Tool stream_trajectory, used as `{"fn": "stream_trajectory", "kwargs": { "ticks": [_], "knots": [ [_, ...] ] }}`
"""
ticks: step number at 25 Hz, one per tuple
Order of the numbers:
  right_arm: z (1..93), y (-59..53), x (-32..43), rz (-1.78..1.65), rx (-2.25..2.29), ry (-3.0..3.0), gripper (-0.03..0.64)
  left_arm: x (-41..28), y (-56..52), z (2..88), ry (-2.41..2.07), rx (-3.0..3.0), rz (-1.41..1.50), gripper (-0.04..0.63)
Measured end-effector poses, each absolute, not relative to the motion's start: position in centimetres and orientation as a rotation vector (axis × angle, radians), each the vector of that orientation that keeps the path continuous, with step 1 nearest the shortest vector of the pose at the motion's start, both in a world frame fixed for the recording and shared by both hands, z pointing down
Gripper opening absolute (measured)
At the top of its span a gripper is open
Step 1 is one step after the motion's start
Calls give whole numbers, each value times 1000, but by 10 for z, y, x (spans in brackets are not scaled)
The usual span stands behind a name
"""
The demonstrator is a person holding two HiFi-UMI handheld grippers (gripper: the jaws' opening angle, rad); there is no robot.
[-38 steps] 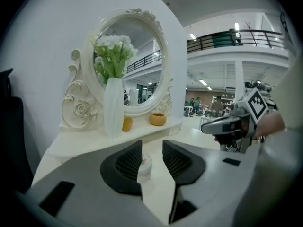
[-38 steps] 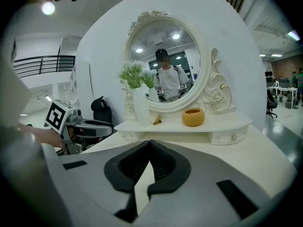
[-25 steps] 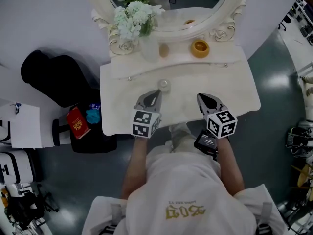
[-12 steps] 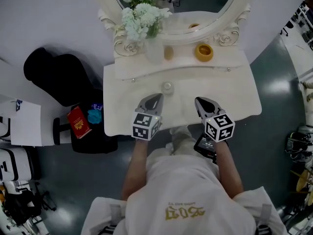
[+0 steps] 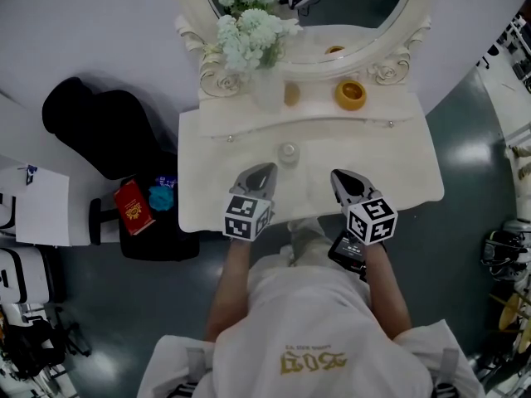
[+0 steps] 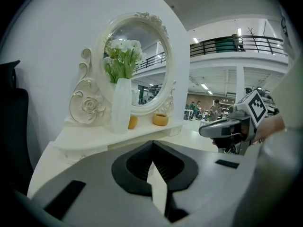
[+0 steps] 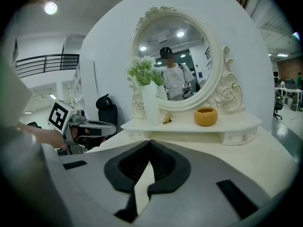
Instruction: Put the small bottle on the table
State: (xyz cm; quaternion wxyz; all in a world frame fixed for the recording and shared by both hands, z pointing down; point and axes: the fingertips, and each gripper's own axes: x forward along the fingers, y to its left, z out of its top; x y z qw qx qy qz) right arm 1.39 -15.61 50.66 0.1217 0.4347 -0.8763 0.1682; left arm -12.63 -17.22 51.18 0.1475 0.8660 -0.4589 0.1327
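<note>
— Head view first: left tongs (image 5: 260, 172) and right tongs (image 5: 343, 177) low over the front edge of the worktop (image 5: 390, 160), each pair pressed together, pinching nothing.

— And the small bottle (image 5: 288, 151)?

— Most likely that pale, round-capped thing standing upright mid-worktop, just ahead of the left tongs, touching neither pair. Already down on the worktop, so probably little left to do.

— If wanted elsewhere?

— Spread the left tongs first. Come in level, close on the body below the cap, lift straight, set down flat, well clear of the front edge. No sweeping sideways: light by the look of it, easily tipped.

— Containers?

— Back shelf (image 5: 390, 106), left end: white vase (image 5: 267, 89) holding white flowers (image 5: 249, 36). Just beside it, a small amber thing (image 5: 291, 94), too small to name. Towards the right end, an orange bowl (image 5: 351, 94), open-topped, contents not made out.
</note>
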Motion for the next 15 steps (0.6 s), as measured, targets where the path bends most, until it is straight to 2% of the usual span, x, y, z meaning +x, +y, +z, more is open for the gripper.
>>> {"fn": "stream_trajectory", "kwargs": {
  "ticks": [15],
  "knots": [
    [507,-157,11,495,1275,-2540,13,-138,-173,519,-1308,2449,350,17]
  ]
}}
